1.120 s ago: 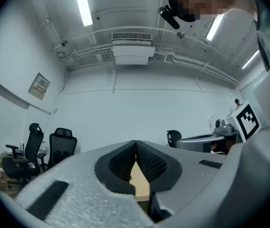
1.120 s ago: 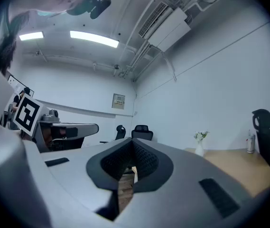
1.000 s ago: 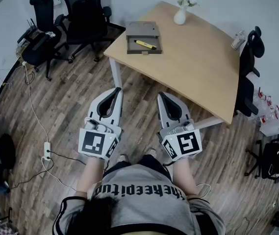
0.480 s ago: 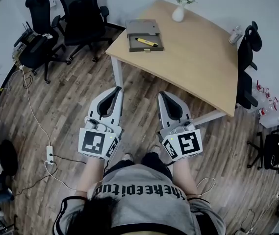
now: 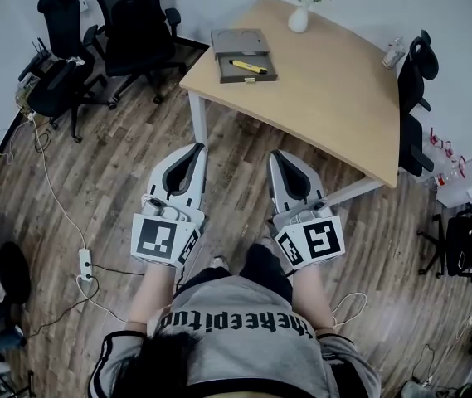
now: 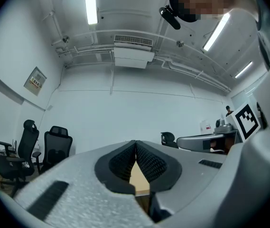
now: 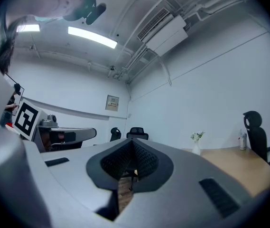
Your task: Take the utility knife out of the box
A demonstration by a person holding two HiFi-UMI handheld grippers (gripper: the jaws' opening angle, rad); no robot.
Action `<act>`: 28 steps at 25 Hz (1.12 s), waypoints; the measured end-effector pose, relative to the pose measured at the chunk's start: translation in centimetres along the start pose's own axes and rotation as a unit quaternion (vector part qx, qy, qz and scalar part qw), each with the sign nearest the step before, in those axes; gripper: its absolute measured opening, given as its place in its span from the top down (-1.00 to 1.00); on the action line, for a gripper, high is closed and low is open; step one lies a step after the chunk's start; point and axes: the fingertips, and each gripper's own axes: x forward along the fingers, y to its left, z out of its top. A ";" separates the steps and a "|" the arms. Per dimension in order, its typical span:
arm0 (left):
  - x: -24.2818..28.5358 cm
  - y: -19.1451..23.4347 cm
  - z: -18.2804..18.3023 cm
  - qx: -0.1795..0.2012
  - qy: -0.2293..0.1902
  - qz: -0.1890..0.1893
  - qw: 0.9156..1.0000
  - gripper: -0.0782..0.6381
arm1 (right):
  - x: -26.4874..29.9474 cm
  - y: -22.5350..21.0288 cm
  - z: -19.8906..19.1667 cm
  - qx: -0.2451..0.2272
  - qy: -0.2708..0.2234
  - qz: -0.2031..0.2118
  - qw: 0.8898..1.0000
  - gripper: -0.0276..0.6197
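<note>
So far nothing of the job was done: the utility knife lay in the open box on the tabletop, upper middle of frame. My left claw and right claw were both closed and empty, well short of it.

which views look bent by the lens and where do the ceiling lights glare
Head view: evenly lit and sharp, but the table edges bow and the floor boards curve. Left gripper view: strong fisheye with black corners, ceiling light blown out white. Right gripper view: same fisheye and dark corners, glare from a ceiling light.
</note>
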 end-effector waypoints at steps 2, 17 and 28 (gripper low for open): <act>0.0 0.0 0.0 0.000 0.000 -0.002 1.000 0.73 | 0.1 0.1 -0.1 -0.002 0.002 0.001 1.000 0.90; 6.5 0.8 -1.0 0.009 0.000 0.017 1.000 0.73 | 4.7 -5.5 -0.5 0.001 -0.001 0.029 1.000 0.90; 14.1 0.9 -2.1 0.012 -0.002 0.039 0.999 0.73 | 8.9 -11.9 -0.6 0.001 -0.006 0.057 0.998 0.90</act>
